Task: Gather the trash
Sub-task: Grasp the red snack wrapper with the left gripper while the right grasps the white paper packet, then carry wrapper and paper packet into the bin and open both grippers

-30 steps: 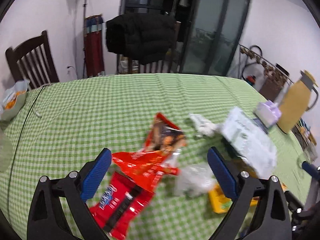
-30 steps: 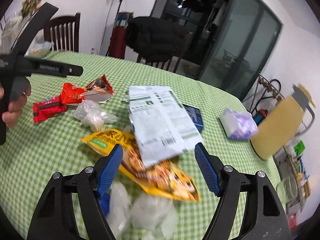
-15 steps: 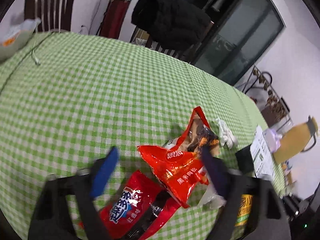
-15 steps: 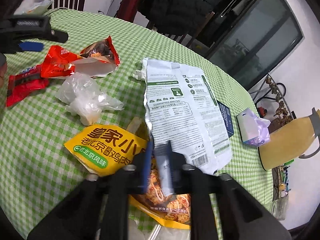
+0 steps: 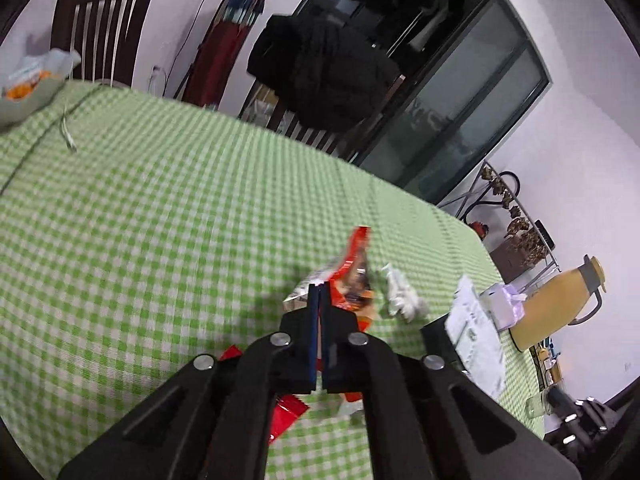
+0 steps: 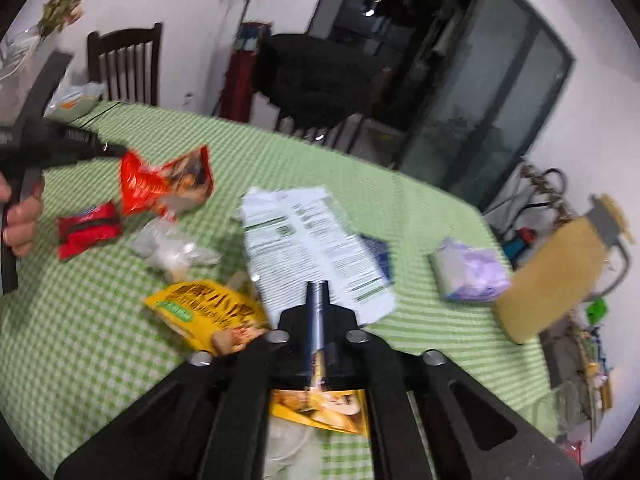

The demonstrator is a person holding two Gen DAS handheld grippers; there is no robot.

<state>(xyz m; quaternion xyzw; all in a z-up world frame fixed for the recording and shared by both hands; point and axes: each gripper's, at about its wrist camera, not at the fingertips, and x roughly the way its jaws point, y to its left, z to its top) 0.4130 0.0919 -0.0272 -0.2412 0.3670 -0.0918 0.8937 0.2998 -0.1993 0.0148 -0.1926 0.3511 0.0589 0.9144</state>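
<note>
My left gripper (image 5: pixel 320 292) is shut on the orange-red snack wrapper (image 5: pixel 354 276), which hangs from its tips just above the green checked tablecloth (image 5: pixel 160 220). The right wrist view shows that wrapper (image 6: pixel 160 184) lifted at the left gripper (image 6: pixel 118 151). A red wrapper (image 6: pixel 88 232), crumpled clear plastic (image 6: pixel 172 248) and a yellow snack bag (image 6: pixel 200 308) lie on the cloth. My right gripper (image 6: pixel 318 292) has its jaws close together on the near edge of the white printed bag (image 6: pixel 312 236), and they are opening.
A crumpled white tissue (image 5: pixel 400 296) lies past the wrapper. A dark blue packet (image 6: pixel 378 252), a purple tissue pack (image 6: pixel 468 272) and a yellow jug (image 6: pixel 560 272) stand to the right. A jacket-draped chair (image 5: pixel 320 68) and a food bowl (image 5: pixel 28 84) are at the far side.
My left gripper moved in, closed on the orange-red wrapper and raised it off the cloth. My right gripper closed at the white bag's near edge, and the bag's edge has lifted.
</note>
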